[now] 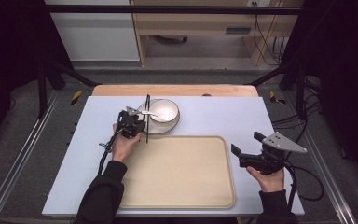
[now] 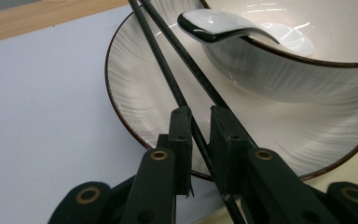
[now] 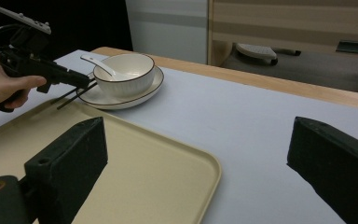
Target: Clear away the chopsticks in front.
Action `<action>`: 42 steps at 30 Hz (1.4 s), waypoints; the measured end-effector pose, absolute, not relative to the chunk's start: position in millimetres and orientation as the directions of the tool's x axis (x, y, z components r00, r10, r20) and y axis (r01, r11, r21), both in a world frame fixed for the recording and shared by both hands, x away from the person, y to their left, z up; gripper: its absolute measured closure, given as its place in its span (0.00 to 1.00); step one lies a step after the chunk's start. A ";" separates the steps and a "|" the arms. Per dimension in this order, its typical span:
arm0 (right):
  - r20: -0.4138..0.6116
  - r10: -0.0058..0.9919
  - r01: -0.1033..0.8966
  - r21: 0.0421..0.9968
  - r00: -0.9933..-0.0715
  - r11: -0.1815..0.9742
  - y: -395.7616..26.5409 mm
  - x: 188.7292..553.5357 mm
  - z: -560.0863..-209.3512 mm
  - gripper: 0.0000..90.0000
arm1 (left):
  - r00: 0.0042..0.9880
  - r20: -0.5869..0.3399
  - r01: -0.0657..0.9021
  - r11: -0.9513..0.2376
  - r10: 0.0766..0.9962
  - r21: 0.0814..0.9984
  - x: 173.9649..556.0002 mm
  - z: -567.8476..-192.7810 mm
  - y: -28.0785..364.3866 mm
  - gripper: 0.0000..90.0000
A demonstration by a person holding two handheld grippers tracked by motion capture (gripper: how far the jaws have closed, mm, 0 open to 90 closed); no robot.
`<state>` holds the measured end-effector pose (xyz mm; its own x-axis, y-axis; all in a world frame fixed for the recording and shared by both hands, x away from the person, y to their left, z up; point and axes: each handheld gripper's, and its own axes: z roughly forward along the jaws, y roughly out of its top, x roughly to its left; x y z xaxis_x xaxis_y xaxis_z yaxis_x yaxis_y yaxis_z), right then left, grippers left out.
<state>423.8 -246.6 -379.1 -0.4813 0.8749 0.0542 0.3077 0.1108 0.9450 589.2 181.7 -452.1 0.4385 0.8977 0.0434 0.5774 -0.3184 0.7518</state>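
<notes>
While bowl [image 1: 163, 111] and spoon [image 1: 148, 113] crowd the plate [image 1: 141, 110], left hand-held gripper [image 2: 199, 122] pinches chopsticks [image 2: 168, 74]; right hand-held gripper [image 3: 196, 154] hovers wide open beside tray [image 1: 177, 168].

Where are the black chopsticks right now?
The chopsticks lie across the left rim of the plate beside the bowl, just beyond the tray, between the left gripper's pads.

Left jaws pinched, right jaws wide
</notes>
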 end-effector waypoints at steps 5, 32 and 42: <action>0.055 0.874 0.311 0.944 -0.482 0.112 -246.3 423.8 -379.2 0.06 | 0.426 0.042 0.585 -0.311 0.904 0.749 590.0 -452.1 182.9 0.89; 0.058 0.872 0.316 0.942 -0.485 0.113 -246.9 424.0 -379.4 0.06 | 0.354 0.055 0.610 -0.275 0.933 0.743 608.7 -454.9 176.6 0.92; 0.058 0.872 0.318 0.941 -0.486 0.115 -246.5 424.3 -379.7 0.06 | 0.329 0.044 0.611 -0.248 0.943 0.752 607.3 -454.7 181.1 0.94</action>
<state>424.3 -246.5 -379.7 -0.4859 0.8721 0.0581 0.3184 0.1147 0.9410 607.3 181.1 -454.7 0.3292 0.9432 0.0441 0.6109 -0.2483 0.7517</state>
